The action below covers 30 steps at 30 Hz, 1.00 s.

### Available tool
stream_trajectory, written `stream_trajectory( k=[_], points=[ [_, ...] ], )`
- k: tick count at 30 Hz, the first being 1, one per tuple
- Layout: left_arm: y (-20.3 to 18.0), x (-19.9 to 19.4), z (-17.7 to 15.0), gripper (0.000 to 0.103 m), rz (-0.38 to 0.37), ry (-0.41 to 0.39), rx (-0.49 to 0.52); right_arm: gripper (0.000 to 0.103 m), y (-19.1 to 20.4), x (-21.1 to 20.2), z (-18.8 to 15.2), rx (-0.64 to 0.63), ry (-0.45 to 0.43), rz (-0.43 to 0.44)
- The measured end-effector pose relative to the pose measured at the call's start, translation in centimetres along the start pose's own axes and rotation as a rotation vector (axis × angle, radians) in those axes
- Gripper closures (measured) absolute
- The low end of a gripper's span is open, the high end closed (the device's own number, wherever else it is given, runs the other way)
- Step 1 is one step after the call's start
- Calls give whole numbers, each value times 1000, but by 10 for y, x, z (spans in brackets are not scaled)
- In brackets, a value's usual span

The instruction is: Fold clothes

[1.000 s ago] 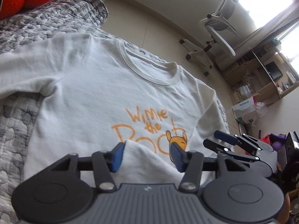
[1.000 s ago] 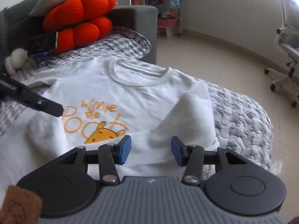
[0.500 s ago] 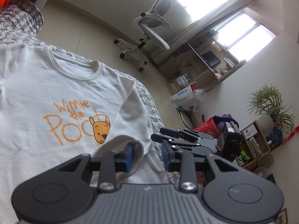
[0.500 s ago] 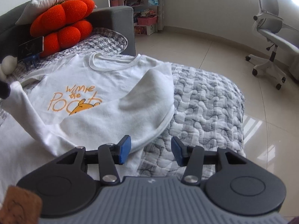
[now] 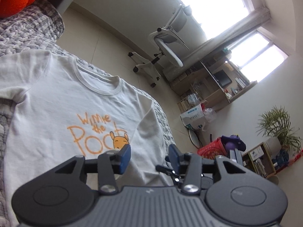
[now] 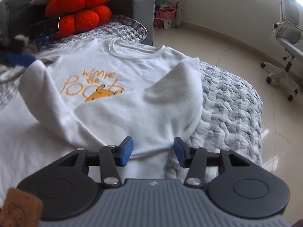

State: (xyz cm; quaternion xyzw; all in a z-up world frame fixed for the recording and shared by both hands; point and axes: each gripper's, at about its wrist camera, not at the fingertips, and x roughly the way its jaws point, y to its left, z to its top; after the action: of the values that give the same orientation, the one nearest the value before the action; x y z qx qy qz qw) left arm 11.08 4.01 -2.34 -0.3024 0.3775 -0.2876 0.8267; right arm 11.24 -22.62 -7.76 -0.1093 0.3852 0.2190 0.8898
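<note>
Both black, blue-padded grippers, left and right, gape wide, gripping nothing.
White long-sleeved Pooh-print sweatshirt lies on grey quilted bedspread, right sleeve folded across.

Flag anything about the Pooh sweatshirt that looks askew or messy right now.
The white sweatshirt lies face up on the grey quilt, but its sleeve is flopped loosely across the chest, bunched rather than flat, and it covers the bottom of the orange print. Nothing looks damaged or spilled.
</note>
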Motion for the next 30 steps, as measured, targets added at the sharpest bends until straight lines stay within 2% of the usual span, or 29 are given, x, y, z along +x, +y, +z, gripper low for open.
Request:
stream_trajectory(
  k=[1, 3, 5, 7, 10, 13, 17, 22, 25, 28, 30],
  points=[
    [3, -3, 2, 56, 7, -13, -12, 51, -3, -5, -4, 10, 3, 4],
    [2, -2, 3, 53, 34, -21, -1, 52, -7, -11, -7, 9, 6, -44],
    [-5, 7, -1, 47, 105, 15, 48, 52, -10, -21, -4, 38, -50, -40],
    [-9, 23, -6, 46, 189, 88, 89, 52, -8, -31, 5, 79, -131, 18],
    [-1, 31, -6, 47, 230, 116, 40, 51, 16, -31, 22, 20, -170, 164],
    [11, 21, -1, 46, 230, 67, -29, 51, 48, -10, 36, -64, -114, 304],
    [15, 23, -4, 46, 252, 86, -50, 51, 69, 17, 37, -109, 12, 434],
    [13, 17, -5, 45, 248, 75, -40, 49, 79, -7, 16, -173, 22, 526],
    [11, 15, -6, 44, 243, 75, -20, 51, 87, -30, -7, -239, 40, 538],
    [7, 18, -9, 43, 251, 92, 10, 51, 95, -42, -33, -295, 93, 481],
    [5, 19, -10, 43, 249, 100, 23, 51, 100, -49, -43, -336, 97, 440]
  ],
)
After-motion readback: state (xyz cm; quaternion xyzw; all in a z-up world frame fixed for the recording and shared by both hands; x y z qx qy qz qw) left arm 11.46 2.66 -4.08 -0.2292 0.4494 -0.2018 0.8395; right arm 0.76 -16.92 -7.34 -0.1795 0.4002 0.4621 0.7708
